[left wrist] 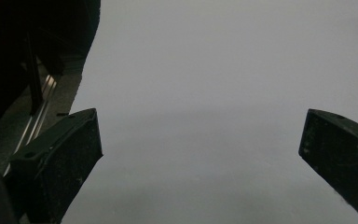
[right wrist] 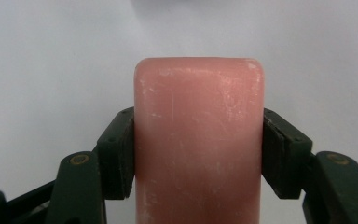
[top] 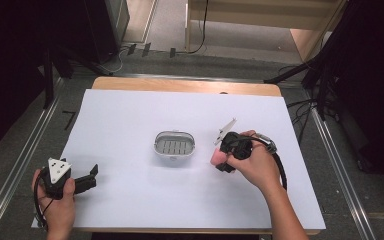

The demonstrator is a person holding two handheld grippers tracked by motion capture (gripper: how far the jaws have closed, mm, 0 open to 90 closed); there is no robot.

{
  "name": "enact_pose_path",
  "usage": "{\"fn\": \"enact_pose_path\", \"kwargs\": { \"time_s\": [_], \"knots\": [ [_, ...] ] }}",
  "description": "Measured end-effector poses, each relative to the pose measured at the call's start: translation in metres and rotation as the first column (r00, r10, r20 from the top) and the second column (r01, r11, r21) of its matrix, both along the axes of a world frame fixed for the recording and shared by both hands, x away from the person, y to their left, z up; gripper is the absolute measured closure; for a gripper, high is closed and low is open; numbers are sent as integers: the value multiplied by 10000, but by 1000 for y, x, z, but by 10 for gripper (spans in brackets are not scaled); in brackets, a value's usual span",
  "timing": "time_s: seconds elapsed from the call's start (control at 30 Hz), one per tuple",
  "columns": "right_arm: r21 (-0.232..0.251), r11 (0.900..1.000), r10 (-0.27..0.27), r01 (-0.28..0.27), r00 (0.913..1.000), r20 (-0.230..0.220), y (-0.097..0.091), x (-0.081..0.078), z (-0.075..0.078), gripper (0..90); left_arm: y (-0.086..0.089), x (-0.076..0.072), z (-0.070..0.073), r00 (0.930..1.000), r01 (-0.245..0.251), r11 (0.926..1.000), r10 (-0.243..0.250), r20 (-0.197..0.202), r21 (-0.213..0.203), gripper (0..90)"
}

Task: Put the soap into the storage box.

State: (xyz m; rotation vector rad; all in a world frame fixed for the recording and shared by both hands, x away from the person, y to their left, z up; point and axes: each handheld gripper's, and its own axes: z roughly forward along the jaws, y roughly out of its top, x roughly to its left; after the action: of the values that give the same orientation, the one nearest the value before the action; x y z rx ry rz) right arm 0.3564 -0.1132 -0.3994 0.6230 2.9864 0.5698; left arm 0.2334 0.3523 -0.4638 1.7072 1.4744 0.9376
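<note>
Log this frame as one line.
right gripper: shut on pink soap bar | left gripper: open, idle | grey slotted soap dish: empty, mid-table

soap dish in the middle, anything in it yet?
Empty. The soap dish shows only its bare slatted grid; the pink soap bar is clamped between the right gripper jaws beside it.

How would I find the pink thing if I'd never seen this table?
Start at the white sheet on the table and find the grey slotted dish in its middle. Just to its right, the right gripper holds the pink soap bar, the one pink thing there.
</note>
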Motion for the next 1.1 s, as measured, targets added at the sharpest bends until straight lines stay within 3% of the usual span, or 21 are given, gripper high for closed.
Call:
{"fn": "enact_pose_path", "kwargs": {
  "time_s": [1.1],
  "knots": [
    [84, 9897, 1424, -1427, 9894, 276, 56, 6, 23, 388, 0, 1, 0, 9999, 82, 9999, -83, -74, -60, 0]
  ]
}}
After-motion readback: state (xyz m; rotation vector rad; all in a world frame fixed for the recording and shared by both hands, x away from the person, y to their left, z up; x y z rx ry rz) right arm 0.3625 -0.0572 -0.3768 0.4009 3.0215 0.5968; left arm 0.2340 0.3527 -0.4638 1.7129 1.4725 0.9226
